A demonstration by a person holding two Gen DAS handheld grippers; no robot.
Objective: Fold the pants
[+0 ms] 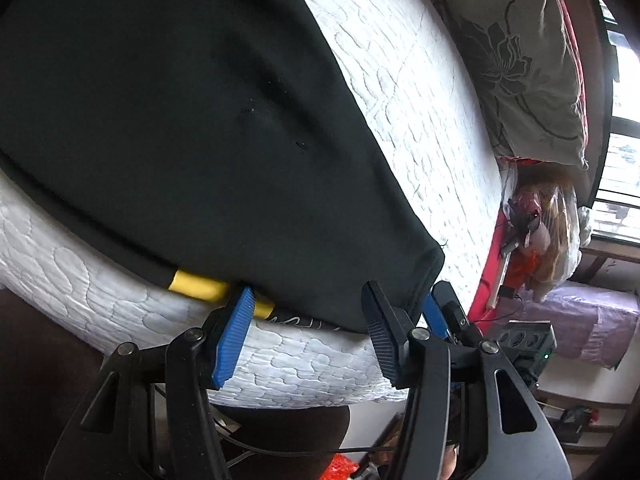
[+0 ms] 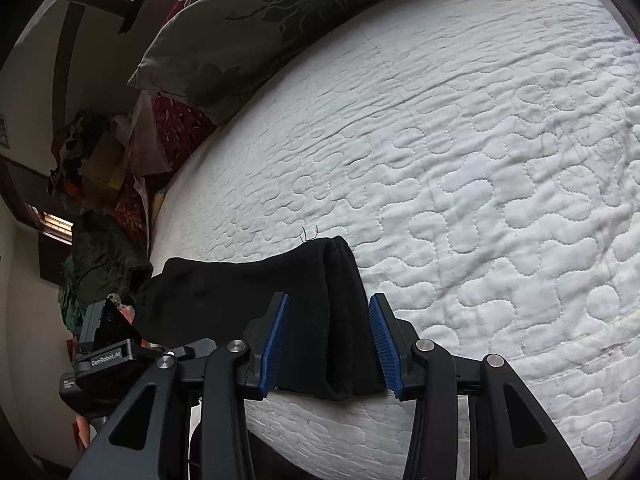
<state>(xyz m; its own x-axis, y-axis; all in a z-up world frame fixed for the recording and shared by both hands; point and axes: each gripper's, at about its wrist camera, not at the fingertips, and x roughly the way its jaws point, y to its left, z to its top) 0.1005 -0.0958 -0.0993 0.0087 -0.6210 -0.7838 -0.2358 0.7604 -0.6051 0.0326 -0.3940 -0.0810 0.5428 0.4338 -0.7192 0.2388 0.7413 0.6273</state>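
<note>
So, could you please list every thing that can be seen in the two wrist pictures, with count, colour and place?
pants: one, black with a yellow band, lying on the bed, one end hanging over the near edge.
quilted mattress cover: one, white, under the pants.
pillow: one, grey-brown with dark flower print, at the far edge of the bed.
clutter pile: several items, red, green and yellow, beside the bed.
window: one, bright, far right in the left wrist view.
left gripper: one, black with blue pads, at the pants' hem.
right gripper: one, black with blue pads, folded pants edge between its jaws.
</note>
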